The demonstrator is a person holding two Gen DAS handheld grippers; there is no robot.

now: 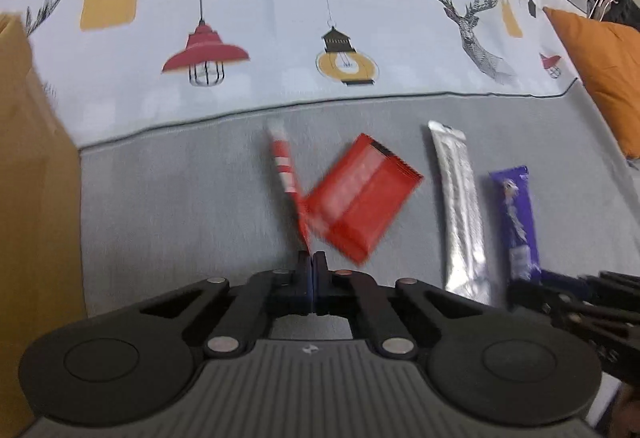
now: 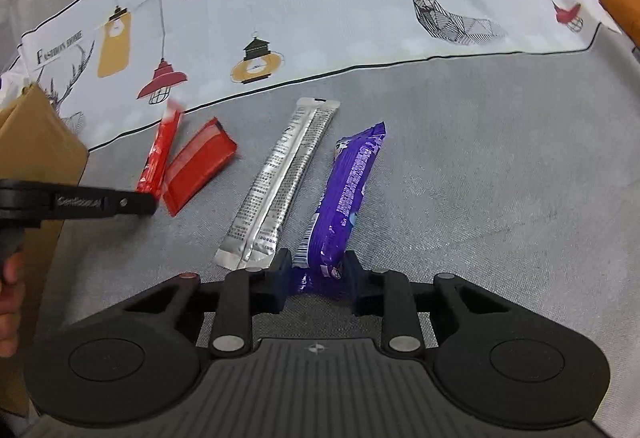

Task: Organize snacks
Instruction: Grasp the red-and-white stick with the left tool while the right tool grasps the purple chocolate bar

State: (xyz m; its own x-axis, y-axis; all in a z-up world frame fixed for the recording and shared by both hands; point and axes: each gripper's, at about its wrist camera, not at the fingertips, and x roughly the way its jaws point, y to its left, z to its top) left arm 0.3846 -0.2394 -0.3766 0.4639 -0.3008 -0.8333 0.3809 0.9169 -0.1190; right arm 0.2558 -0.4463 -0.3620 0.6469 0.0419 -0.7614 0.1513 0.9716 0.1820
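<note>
Right wrist: silver sachet (image 2: 280, 182) beside purple bar (image 2: 348, 194)

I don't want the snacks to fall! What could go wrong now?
The left gripper pinches only the tip of the thin red stick, so it might slip out. The red packet lies right against that stick and could get dragged. The right gripper holds just the end of the purple bar, which might droop or slide.
</note>
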